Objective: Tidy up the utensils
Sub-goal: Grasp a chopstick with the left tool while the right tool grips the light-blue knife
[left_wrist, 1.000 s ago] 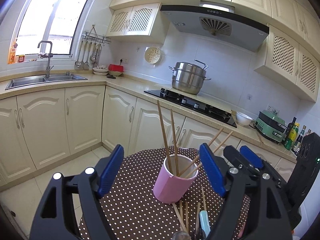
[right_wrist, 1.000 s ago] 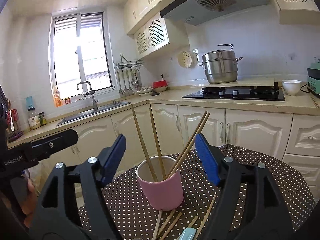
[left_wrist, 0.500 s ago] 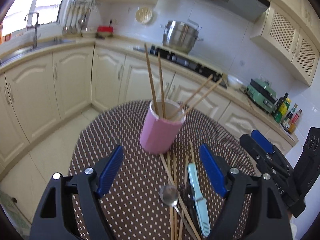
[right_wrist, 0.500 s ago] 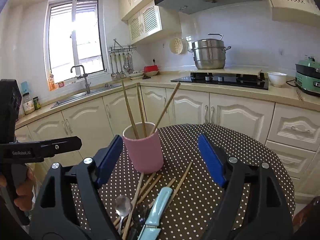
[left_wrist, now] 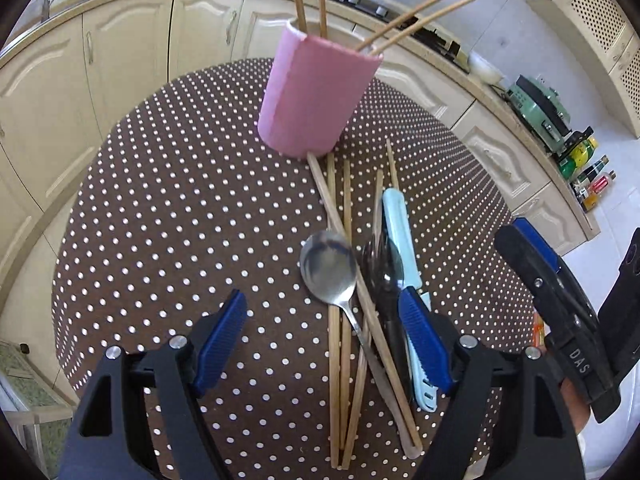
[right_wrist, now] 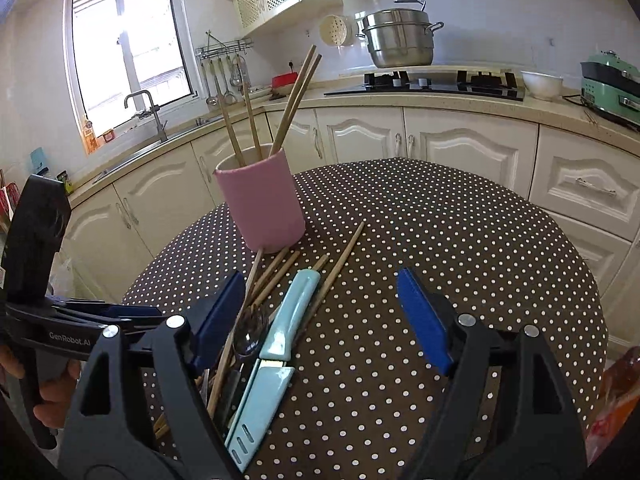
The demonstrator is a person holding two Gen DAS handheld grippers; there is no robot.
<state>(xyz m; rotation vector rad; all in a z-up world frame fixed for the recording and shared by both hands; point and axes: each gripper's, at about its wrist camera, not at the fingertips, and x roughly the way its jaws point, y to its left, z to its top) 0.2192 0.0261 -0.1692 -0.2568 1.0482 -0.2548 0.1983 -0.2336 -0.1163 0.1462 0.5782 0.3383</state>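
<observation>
The loose utensils lie in a bundle on the bench just short of the cup (left_wrist: 318,96), long axes pointing at it. The left hand-held gripper (left_wrist: 322,344) hangs wide over the spoon (left_wrist: 330,270), nearer; the right hand-held gripper (right_wrist: 320,316) gapes wide beside the knife (right_wrist: 276,344).

From my remote seat: a pink cup (left_wrist: 316,96) stands on a brown cloth (left_wrist: 168,216) patterned with white dots. Just beside the cup lie tan chopsticks (left_wrist: 335,264), a silver spoon (left_wrist: 329,270) and a pale blue knife (left_wrist: 400,240). Both grippers I run, left (left_wrist: 326,344) and right (right_wrist: 322,316), show black frames with blue pads (left_wrist: 424,340). Beyond the cup, cream cabinets (right_wrist: 448,148) carry a steel pot (right_wrist: 400,38) and a green cooker (right_wrist: 612,80).
</observation>
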